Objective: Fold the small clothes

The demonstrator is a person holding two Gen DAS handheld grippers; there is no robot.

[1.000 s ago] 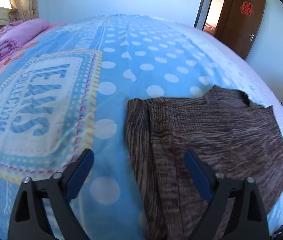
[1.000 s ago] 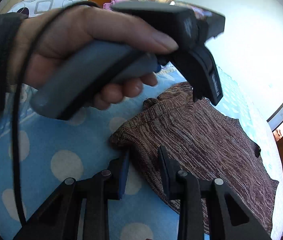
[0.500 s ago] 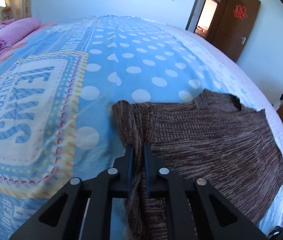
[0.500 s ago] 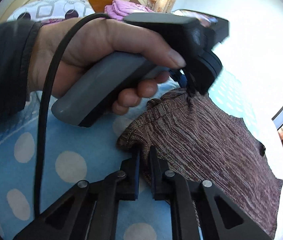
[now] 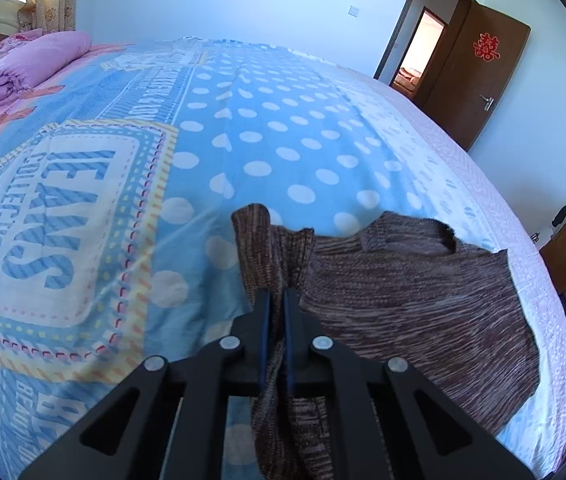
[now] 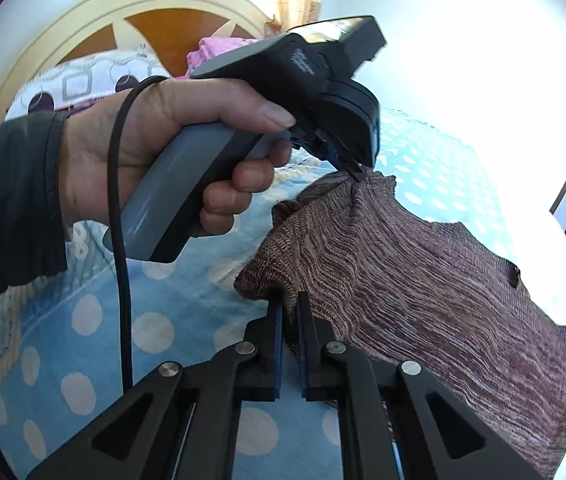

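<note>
Both your claws are clamped on the brown knit garment [image 5: 415, 304]: the left claw [image 5: 275, 300] pinches a bunched fold at its left edge, and the right claw [image 6: 290, 312] grips the nearer corner on that same side, just below your left hand [image 6: 171, 152]. The rest lies spread on the bed [image 5: 243, 140], off to the right of both claws. To fold well, I'd lift both corners level and together, keep the edge taut between them, and carry it over toward the far right edge without letting the knit sag or twist.
</note>
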